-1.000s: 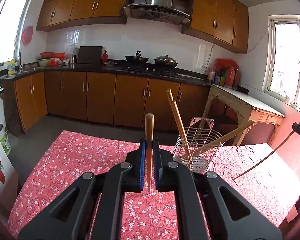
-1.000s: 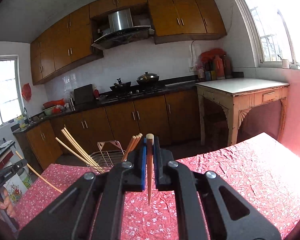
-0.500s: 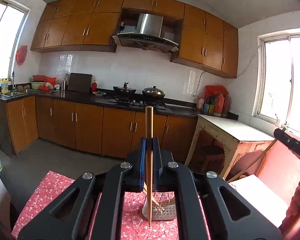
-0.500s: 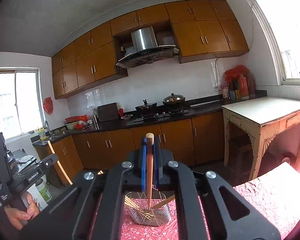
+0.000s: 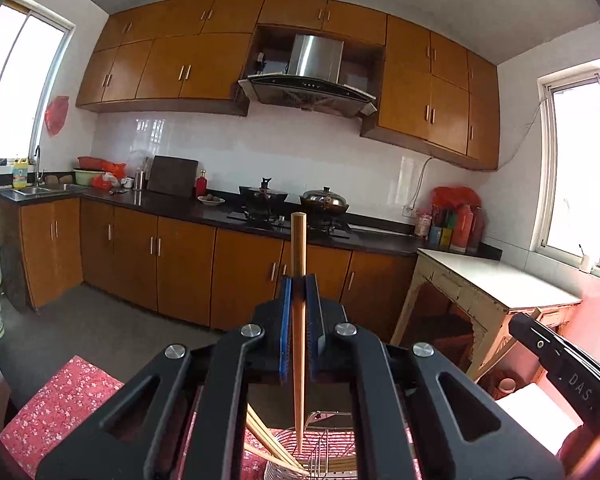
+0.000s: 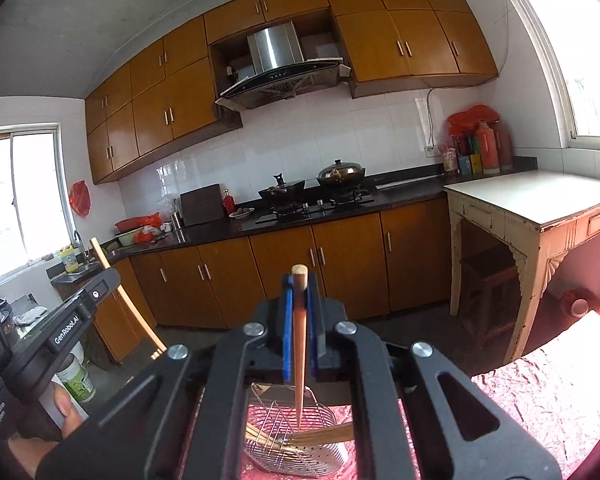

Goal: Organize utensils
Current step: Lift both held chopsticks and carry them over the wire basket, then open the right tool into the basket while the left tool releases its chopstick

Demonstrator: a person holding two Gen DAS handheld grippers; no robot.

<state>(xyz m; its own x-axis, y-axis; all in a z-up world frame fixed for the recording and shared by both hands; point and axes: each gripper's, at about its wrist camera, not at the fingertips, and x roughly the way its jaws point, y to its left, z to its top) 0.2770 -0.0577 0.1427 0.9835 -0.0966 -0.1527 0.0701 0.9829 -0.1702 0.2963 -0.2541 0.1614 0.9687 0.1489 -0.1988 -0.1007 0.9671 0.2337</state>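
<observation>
Red floral tablecloth bearing a wire utensil basket that holds several chopsticks. Left gripper, marked "GenRobot.AI", and right gripper, marked "DAS", each have fingers closed narrowly on one upright wooden chopstick, tip over the basket.

Left claw and right claw both level, each clamped on something thin.
</observation>
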